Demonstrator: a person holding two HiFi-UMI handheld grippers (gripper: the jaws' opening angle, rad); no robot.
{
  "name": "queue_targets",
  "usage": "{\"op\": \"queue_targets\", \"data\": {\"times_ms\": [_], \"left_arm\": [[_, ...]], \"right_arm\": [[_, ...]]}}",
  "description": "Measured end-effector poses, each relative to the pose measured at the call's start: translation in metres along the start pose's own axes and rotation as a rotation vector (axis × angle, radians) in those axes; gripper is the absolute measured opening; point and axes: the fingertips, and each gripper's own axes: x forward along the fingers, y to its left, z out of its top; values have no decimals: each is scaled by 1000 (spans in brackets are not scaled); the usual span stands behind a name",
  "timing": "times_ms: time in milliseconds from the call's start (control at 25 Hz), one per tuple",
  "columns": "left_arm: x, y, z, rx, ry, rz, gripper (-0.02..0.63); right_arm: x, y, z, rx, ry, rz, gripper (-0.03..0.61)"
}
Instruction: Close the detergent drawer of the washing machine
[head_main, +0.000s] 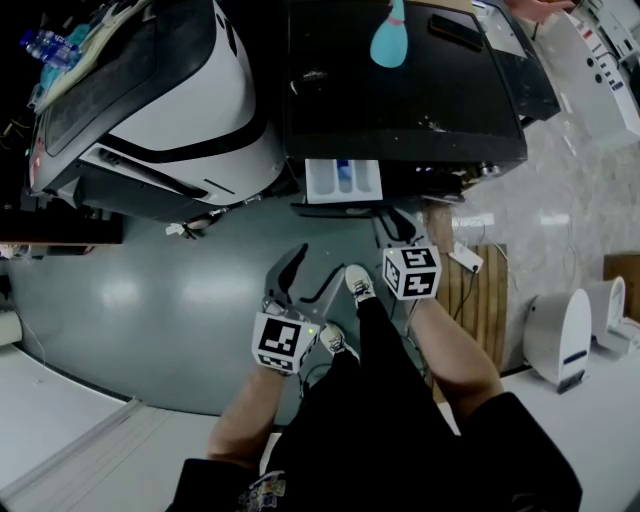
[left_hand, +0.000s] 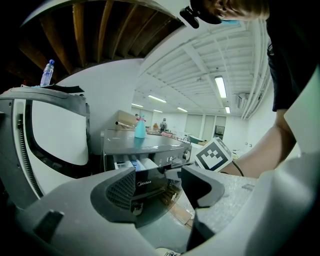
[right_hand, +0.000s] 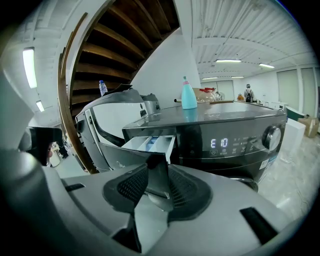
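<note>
The dark washing machine (head_main: 400, 100) stands at the top of the head view. Its white detergent drawer (head_main: 343, 180) is pulled out from the front, with a blue insert inside. My right gripper (head_main: 397, 228) hovers just in front of the machine, slightly right of the drawer, apart from it. In the right gripper view the drawer (right_hand: 150, 143) lies straight ahead, and the right gripper (right_hand: 152, 172) stands narrowly open with nothing between its jaws. My left gripper (head_main: 305, 280) hangs lower and further back. It is open (left_hand: 162, 187) and empty, pointing at the drawer (left_hand: 131, 162).
A teal bottle (head_main: 389, 40) stands on the machine's top. A white and black appliance (head_main: 170, 90) with its lid raised sits left of the washer. A wooden pallet (head_main: 480, 290) and a white device (head_main: 560, 335) lie to the right. The person's shoes (head_main: 358, 282) are on the grey floor.
</note>
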Motion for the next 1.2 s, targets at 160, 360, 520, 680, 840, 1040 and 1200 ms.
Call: {"op": "queue_targets", "data": {"times_ms": [160,360,520,680,840,1040,1200], "left_arm": [[4,6,3,-6,-3,7,282],[8,15,7,-11,-4,19,282],[13,21,10,-17,-9,26,282],[23,26,8,-35,-9,33,282],[33,28,8,-42,-8,32,281],[43,33,12,-45,-11,37,281],[46,35,11,-56,-4,41,281]], "right_arm": [[13,-4,11,3,-9,-1,123],[26,-10,19,18,-3,-6,120],[36,-14,27,22,-4,-6,118],[44,-17,32,20,-5,-5,118],[53,-20,38,15,-12,-1,118],[62,-25,44,22,-17,-10,118],[67,-27,47,40,-17,-28,121]]}}
